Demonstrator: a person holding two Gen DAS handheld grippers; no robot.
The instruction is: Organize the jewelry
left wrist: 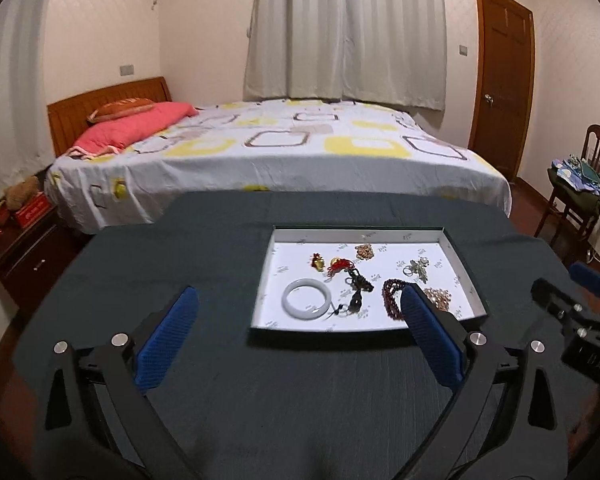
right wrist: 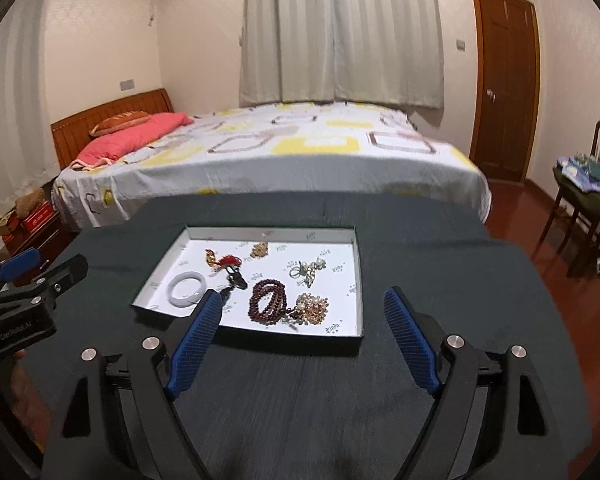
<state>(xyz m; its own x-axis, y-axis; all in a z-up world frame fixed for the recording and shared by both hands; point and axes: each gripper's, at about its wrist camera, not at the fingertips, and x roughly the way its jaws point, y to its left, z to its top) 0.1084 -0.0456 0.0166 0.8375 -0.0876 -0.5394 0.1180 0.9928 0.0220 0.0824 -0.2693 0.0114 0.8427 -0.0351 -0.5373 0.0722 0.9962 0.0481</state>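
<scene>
Jewelry (right wrist: 268,304) in tray (right wrist: 356,280) on table (right wrist: 440,264), seemingly before bed (right wrist: 280,160).

Bedroom with patterned bed (left wrist: 276,148), pale drawn curtains (left wrist: 344,28), wooden door (left wrist: 500,76), chair (right wrist: 588,196) beside red-brown floor

Left gripper (left wrist: 298,306) fingers spread wide, right gripper (right wrist: 302,306) likewise

From here I see bare dark cloth (right wrist: 300,392) before the shallow tray (right wrist: 352,280), open for approach. Its low wall is the only barrier. Inside, the white bangle (left wrist: 307,298), dark red beads (right wrist: 269,304) and pearl cluster (right wrist: 314,308) crowd the near edge; the far right corner is freer.
</scene>
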